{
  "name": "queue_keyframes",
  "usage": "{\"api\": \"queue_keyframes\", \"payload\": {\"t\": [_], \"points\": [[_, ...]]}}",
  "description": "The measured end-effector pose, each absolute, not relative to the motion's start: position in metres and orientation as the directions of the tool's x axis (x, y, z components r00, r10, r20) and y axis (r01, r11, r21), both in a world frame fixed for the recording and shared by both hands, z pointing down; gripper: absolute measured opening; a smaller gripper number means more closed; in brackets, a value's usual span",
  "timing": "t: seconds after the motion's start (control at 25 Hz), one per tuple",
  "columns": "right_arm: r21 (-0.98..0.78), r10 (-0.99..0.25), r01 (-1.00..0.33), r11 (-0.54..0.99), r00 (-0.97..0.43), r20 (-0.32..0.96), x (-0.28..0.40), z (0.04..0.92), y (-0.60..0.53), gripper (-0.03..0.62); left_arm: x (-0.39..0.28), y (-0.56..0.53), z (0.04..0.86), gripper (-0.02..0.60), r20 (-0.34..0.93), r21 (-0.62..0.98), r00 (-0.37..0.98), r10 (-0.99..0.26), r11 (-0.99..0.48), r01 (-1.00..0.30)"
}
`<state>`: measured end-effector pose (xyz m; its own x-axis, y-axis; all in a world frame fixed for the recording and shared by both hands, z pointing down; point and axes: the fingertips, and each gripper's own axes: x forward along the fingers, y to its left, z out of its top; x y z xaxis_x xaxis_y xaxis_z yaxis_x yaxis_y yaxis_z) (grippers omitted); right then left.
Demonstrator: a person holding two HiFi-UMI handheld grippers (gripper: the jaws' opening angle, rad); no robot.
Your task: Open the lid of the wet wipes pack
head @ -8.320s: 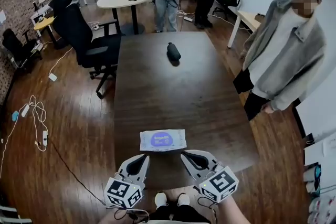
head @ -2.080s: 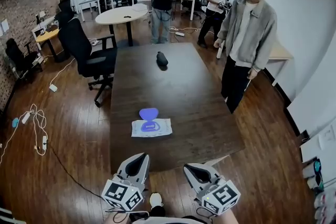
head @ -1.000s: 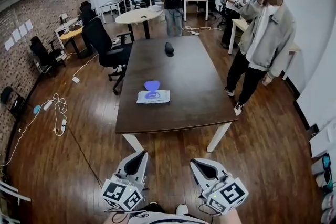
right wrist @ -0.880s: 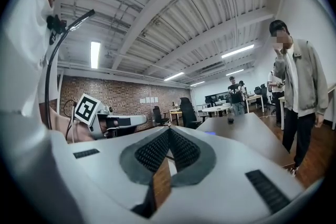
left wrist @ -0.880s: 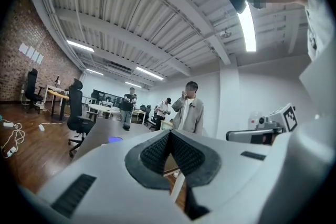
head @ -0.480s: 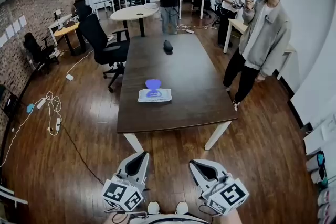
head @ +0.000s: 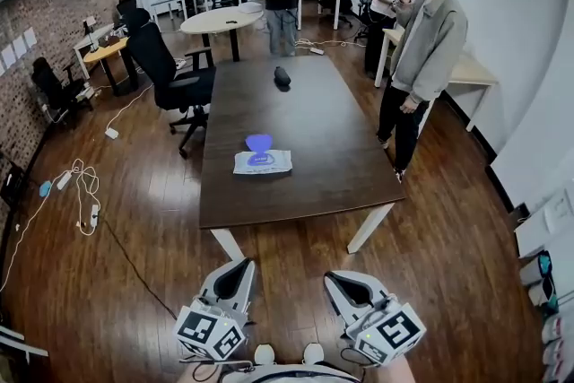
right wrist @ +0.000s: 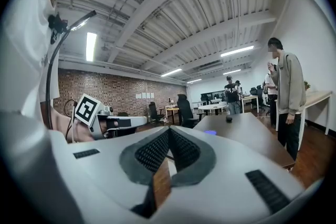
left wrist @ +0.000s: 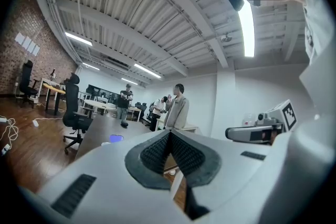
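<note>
The white wet wipes pack (head: 263, 162) lies flat on the dark brown table (head: 314, 175), near its front left part. Its purple lid (head: 259, 142) stands flipped up at the pack's far side. The lid shows as a small purple spot in the left gripper view (left wrist: 116, 138) and in the right gripper view (right wrist: 210, 132). My left gripper (head: 236, 270) and right gripper (head: 344, 282) are held low over the wooden floor, well short of the table. In their own views the left gripper (left wrist: 169, 132) and right gripper (right wrist: 169, 129) are both shut with nothing between the pads.
A small black object (head: 282, 76) lies at the table's far end. A person in a grey jacket (head: 421, 49) stands by the table's right side. A black office chair (head: 175, 83) stands at its left. Cables (head: 76, 193) lie on the floor, and more people and desks are at the back.
The person in the grey jacket has lowered an arm and shifted a little. The pack lies as before with its lid up. Both grippers stay shut and low, away from the table.
</note>
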<state>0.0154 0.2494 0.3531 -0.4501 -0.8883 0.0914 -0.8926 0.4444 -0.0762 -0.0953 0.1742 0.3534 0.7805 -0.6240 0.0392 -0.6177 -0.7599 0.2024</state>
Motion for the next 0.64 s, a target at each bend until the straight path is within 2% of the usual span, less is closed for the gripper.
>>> {"api": "queue_keyframes", "payload": {"t": [0.64], "points": [[-0.055, -0.891, -0.896, 0.441, -0.444, 0.098, -0.006, 0.348, 0.25, 0.008, -0.112, 0.175, 0.347, 0.0, 0.029, 0.205, 0.789, -0.614, -0.768, -0.606]]}}
